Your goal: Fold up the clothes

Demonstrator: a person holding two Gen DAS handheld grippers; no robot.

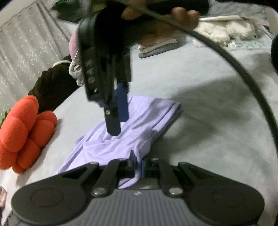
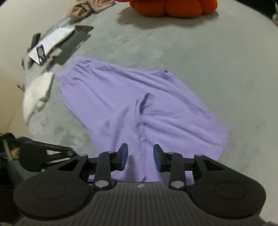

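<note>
A lilac pair of shorts lies spread on the grey bed cover, waistband at the far left in the right wrist view. My right gripper hangs over its near edge, open, and a raised crease of the cloth runs between the blue pads without touching them. In the left wrist view the shorts stretch away from my left gripper, which is shut on their near edge. The right gripper points down over the middle of the cloth, held by a hand.
An orange plush cushion sits at the left edge of the bed. A white cloth, papers on a dark booklet and a beige garment lie beyond the waistband. A black cable arcs on the right.
</note>
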